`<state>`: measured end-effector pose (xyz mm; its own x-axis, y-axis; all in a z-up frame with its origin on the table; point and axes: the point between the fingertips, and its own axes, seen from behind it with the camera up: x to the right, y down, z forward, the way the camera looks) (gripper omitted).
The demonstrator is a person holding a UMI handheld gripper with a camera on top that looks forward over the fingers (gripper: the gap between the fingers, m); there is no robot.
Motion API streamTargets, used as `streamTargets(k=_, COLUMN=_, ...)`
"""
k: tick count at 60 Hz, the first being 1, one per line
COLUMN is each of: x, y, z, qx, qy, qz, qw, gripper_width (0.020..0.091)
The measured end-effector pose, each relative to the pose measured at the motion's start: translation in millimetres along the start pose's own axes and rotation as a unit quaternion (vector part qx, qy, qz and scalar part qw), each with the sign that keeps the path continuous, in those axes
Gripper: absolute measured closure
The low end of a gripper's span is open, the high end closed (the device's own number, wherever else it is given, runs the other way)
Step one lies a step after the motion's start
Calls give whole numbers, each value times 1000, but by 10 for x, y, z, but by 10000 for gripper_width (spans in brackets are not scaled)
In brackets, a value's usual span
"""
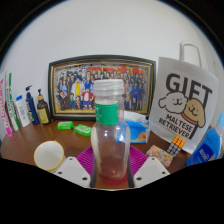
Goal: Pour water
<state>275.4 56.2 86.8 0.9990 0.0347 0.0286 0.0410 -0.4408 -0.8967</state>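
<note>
While clamped by the tongs, one bottle; beside it, one white cup.

Between your gripper's magenta pads you see a clear bottle with a green label band and a reddish tint at its base. At ten o'clock lies a cream-white cap on the brown wooden table. Two green blocks sit beyond it. At twelve o'clock hangs a dark-framed group photo. At two o'clock stands a white bag with black "GIFT" lettering and a tan dog drawing.
</note>
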Motion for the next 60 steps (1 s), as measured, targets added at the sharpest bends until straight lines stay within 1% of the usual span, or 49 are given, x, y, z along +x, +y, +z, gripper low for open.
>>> streamTargets(k=9, x=68, y=225, z=176, qx=3, qy=-16, qz=26, qw=1000, gripper_width=670)
streamTargets(k=12, x=61, y=337, z=200, qx=-4, qy=-23, qz=32, qw=999, gripper_width=666)
streamTargets(k=14, x=61, y=292, z=201, qx=15, qy=-25, qz=30, qw=999, gripper_width=658)
streamTargets(k=15, x=61, y=317, z=194, qx=13, qy=-26, qz=27, qw=999, gripper_width=657)
streamTargets(k=16, x=60, y=297, z=187, qx=21, qy=-27, qz=24, qw=999, gripper_width=642)
streamTargets(k=23, x=61, y=315, z=165, qx=35, qy=-30, qz=27, qw=999, gripper_width=591)
streamTargets(k=24, x=63, y=315, z=164, qx=36, qy=-30, qz=28, qw=999, gripper_width=567)
streamTargets(k=26, x=58, y=329, z=166, qx=32, qy=-32, qz=30, qw=999, gripper_width=547)
streamTargets(k=29, x=71, y=396, z=168, qx=12, qy=-29, qz=36, qw=999, gripper_width=512)
streamTargets(k=32, x=91, y=457, z=144, qx=-8, qy=-23, qz=42, qw=999, gripper_width=388)
streamTargets(k=34, x=94, y=453, z=110, qx=-13, qy=-19, qz=46, qw=999, gripper_width=304)
streamTargets(k=36, x=108, y=451, z=67, qx=-15, qy=-15, qz=48, qw=999, gripper_width=244)
streamTargets(k=37, x=125, y=448, z=37, qx=-18, qy=-10, qz=48, qw=999, gripper_width=236)
streamTargets(k=40, x=122, y=428, z=-87, qx=-26, qy=-3, qz=49, qw=998, gripper_width=251)
streamTargets(k=43, x=100, y=413, z=-247, qx=-37, qy=8, qz=48, qw=998, gripper_width=250)
streamTargets(k=51, x=-80, y=392, z=-863, qx=-77, qy=33, qz=45, qw=995, gripper_width=249)
streamTargets(k=56, x=-267, y=335, z=-1340, qx=-90, qy=44, qz=43, qw=994, gripper_width=247)
streamTargets(k=60, x=-441, y=298, z=-1726, qx=-94, qy=56, qz=37, qw=993, gripper_width=248)
